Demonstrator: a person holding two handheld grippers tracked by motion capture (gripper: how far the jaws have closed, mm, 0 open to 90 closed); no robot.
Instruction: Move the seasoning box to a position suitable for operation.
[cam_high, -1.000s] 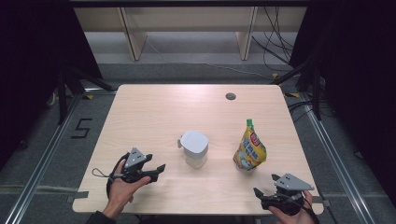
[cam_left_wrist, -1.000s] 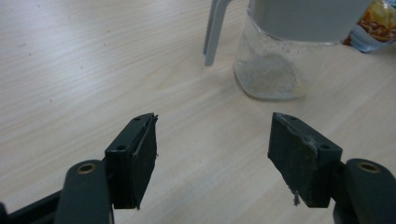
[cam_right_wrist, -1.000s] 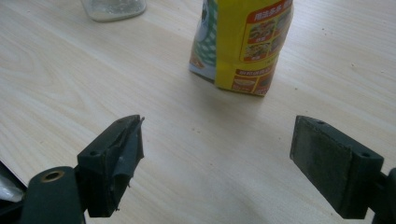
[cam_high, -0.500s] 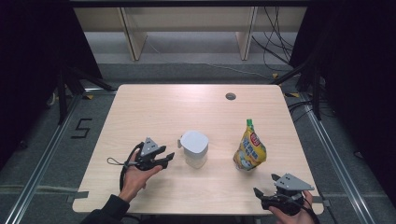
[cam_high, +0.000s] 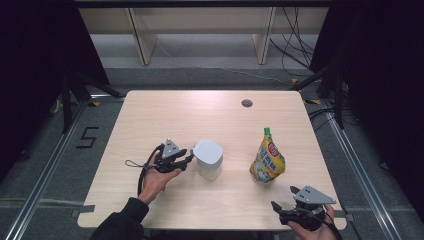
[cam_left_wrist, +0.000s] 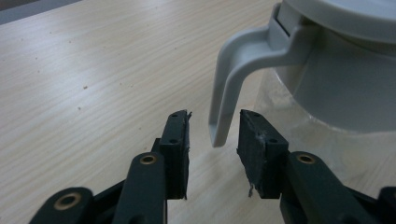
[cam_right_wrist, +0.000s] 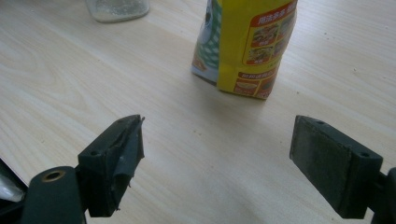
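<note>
Now the left hand-held gripper (cam_left_wrist: 214, 126), jaws just closing yet unclenched, flanks the smooth grey handle (cam_left_wrist: 229, 88) of the clear jug (cam_high: 208, 159); the right hand-held gripper (cam_right_wrist: 217, 158) gapes released on the woodgrain counter (cam_high: 165, 115).

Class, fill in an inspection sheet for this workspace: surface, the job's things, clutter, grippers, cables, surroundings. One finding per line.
Surface: pale wooden table, a round hole near its far edge.
Job's things: clear jug with a grey lid, upright; its handle faces the left gripper. Yellow pouch upright, to the jug's right.
Clutter: nothing seen.
Grippers: left gripper has just been closing, jaws either side of the handle's tip, not yet pressing it. Right gripper open, short of the pouch, holding nothing.
Cables: loose cables on the floor beyond the table.
Surroundings: wooden shelf unit behind; dark curtains at both sides.
</note>
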